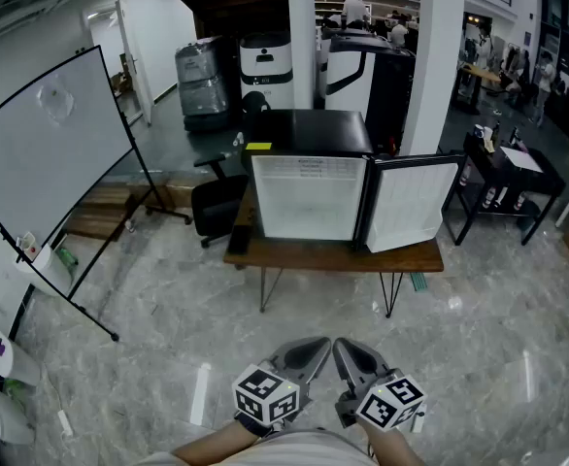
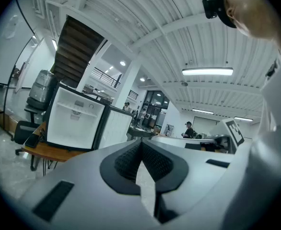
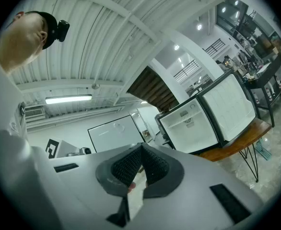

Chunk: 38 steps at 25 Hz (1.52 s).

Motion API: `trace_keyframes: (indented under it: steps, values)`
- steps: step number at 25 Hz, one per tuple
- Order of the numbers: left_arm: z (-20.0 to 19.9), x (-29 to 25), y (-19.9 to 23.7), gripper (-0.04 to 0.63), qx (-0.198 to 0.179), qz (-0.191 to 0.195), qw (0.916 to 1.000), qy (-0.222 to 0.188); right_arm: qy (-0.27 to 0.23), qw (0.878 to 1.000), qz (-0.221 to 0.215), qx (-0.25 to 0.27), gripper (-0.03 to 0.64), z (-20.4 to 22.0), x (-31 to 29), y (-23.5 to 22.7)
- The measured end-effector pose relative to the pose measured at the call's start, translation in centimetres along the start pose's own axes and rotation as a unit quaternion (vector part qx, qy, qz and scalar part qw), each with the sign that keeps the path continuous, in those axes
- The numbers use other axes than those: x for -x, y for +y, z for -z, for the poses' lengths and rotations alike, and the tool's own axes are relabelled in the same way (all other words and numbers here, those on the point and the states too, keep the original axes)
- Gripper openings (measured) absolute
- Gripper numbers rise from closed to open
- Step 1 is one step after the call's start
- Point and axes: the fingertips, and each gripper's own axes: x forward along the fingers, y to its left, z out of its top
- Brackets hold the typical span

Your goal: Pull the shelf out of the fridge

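- The fridge (image 1: 309, 197) sits on a wooden table (image 1: 343, 254), and its door (image 1: 411, 205) hangs open to the right
- The shelf (image 3: 177, 123) is a thin white one high up inside the fridge (it looks tiny from here)
- The left gripper (image 1: 309, 355) is closed tight with nothing in it
- The right gripper (image 1: 355, 359) is closed too, and holds nothing
- Both grippers are side by side, low and close to the person, well apart from the shelf, with bare floor (image 1: 168, 289) in between
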Motion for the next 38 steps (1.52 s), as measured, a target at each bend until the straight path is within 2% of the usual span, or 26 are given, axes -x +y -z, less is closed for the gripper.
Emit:
trace_keyframes:
  steps: [15, 24, 31, 38]
  values:
    - [1.4, 0.5, -2.2, 0.006, -0.003, -0.02, 0.9998, -0.001, 0.003, 1.0, -0.018, -0.006, 0.018, 0.6, 2.4, 0.4]
    - [1.6, -0.4, -2.1, 0.006, -0.003, -0.043, 0.9991, -0.006, 0.006, 0.998, -0.055, -0.021, 0.02, 0.4, 2.8, -0.2]
    - [1.3, -2.1, 1.1, 0.006, 0.001, -0.046, 0.9989, -0.003, 0.005, 0.998, -0.051, -0.03, 0.02, 0.2, 0.1, -2.2]
    - [-1.1, -5.7, 8.4, 0.006, -0.006, -0.031, 0.9995, 0.0, -0.008, 0.999, -0.032, -0.031, 0.02, -1.3, -7.1, -5.7]
